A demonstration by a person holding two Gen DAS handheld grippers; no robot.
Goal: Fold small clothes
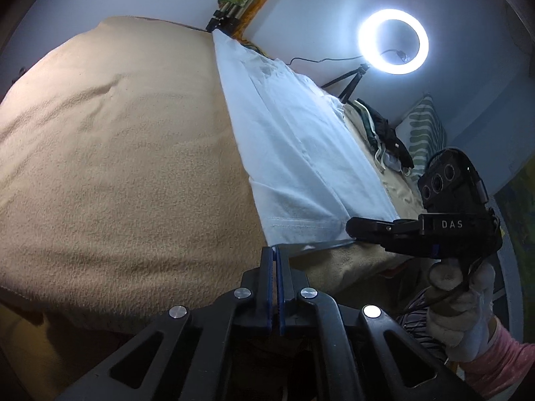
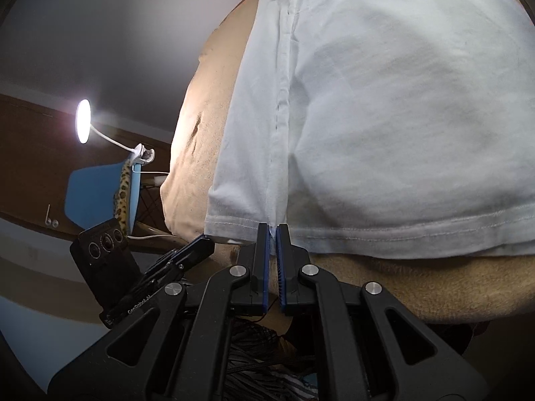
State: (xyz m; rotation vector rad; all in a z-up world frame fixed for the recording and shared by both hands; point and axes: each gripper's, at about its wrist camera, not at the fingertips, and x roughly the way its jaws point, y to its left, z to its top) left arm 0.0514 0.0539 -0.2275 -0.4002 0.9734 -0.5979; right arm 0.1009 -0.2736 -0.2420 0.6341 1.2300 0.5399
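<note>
A white T-shirt (image 1: 294, 140) lies stretched along the tan blanket (image 1: 117, 153), folded lengthwise into a long strip. My left gripper (image 1: 275, 250) is shut on the near corner of its hem. My right gripper (image 2: 272, 230) is shut on the hem at the fold seam, a little farther along; it shows in the left wrist view (image 1: 354, 229) at the shirt's right corner. In the right wrist view the shirt (image 2: 384, 117) fills the upper right, and the left gripper (image 2: 200, 244) pinches its left corner.
A ring light (image 1: 393, 40) on a tripod stands at the far side. A pile of dark and pale clothes (image 1: 381, 133) and a striped pillow (image 1: 424, 130) lie beyond the shirt. A blue chair (image 2: 100, 193) and a lamp (image 2: 83, 121) stand left of the bed.
</note>
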